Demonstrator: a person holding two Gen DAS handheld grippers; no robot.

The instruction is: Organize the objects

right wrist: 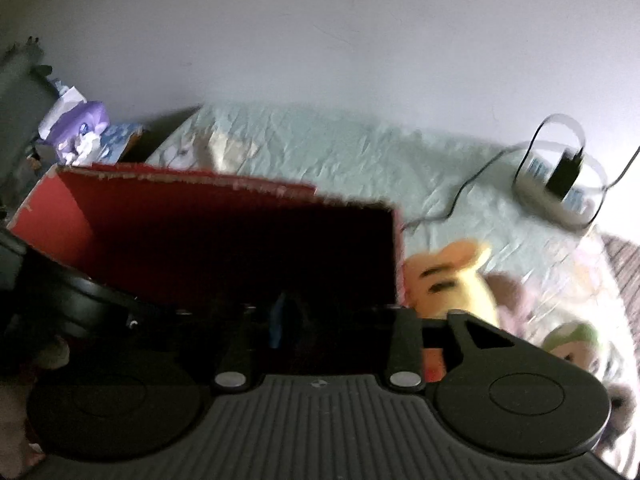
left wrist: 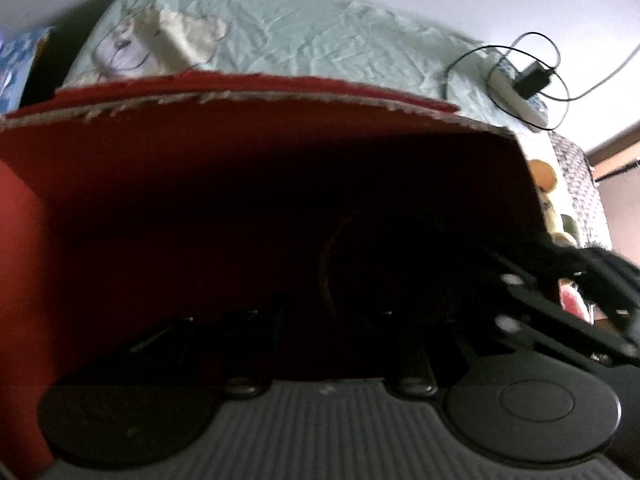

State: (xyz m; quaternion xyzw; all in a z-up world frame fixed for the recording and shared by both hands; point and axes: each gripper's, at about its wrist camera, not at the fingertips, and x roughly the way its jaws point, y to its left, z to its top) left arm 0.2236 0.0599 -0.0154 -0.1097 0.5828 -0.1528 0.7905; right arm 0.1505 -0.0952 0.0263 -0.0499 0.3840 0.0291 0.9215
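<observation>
The box (right wrist: 100,208) is red with a pale torn rim, the bedsheet (right wrist: 340,152) pale mint green, the plush toy (right wrist: 452,280) orange and yellow with dark stripes, the power strip (right wrist: 560,200) white with a black adapter (right wrist: 564,172), the wall (right wrist: 320,40) plain white.

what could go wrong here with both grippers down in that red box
1. The red box interior is nearly black in both wrist views, so whatever either gripper is reaching for cannot be seen; a grasp could miss or catch the wrong thing.
2. The left gripper sits close beside the right gripper at the box opening, so they might collide.
3. The orange plush toy rests against the box's right wall; shifting the box could topple it.
</observation>
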